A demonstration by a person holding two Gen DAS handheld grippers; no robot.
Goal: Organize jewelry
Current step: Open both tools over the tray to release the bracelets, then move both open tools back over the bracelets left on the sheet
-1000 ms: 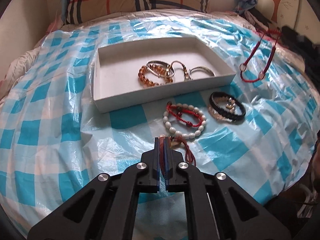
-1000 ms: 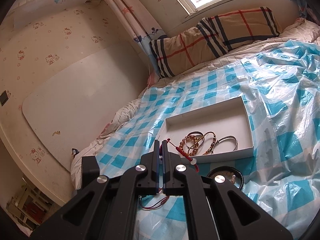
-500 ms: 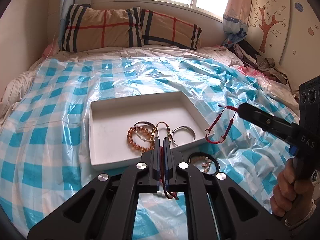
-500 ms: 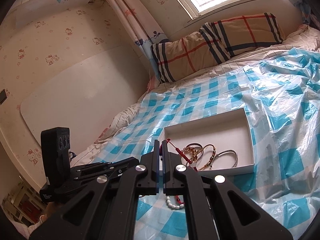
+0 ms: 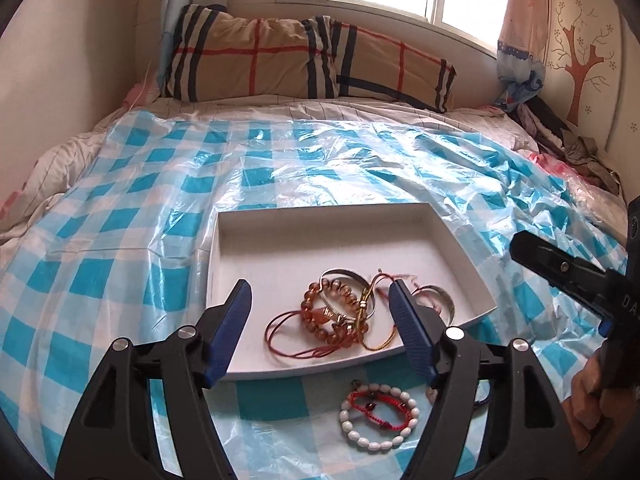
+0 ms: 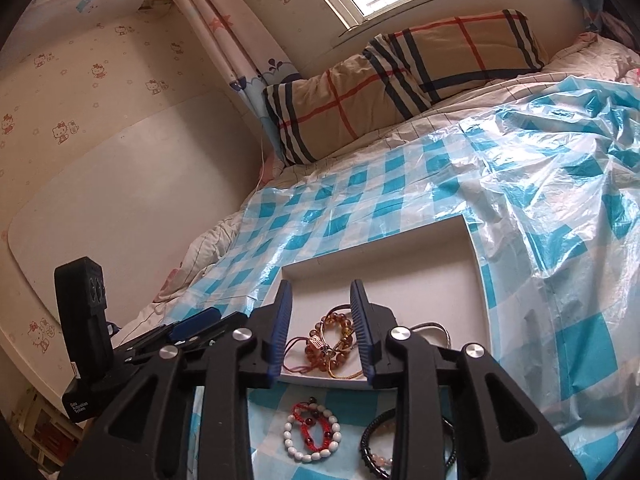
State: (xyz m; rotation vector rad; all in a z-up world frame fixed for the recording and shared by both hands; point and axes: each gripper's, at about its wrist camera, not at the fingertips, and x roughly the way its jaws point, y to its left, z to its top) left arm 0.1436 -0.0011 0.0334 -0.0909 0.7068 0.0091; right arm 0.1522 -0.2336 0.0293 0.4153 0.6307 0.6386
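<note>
Both tongs opening after being clamped on red cords a second ago: left tongs (image 5: 320,296) now standing wide, right tongs (image 6: 322,294) partly apart, nothing between either pair. Cords (image 5: 292,340) now lying loose in the box (image 5: 320,212) with the amber beads (image 5: 332,316). Two more pieces delivered. Remaining on the bed below the tongs: pearl bracelet (image 5: 378,418), black bracelet (image 6: 370,446).

My left gripper (image 5: 320,298): tilted downward, jaws opening, spread wide, nothing between the pads. My right gripper (image 6: 320,294): angled slightly down, jaws opening, a narrower gap, nothing pinched. Right hand (image 5: 592,408): wrapped round its handle at the near right.
</note>
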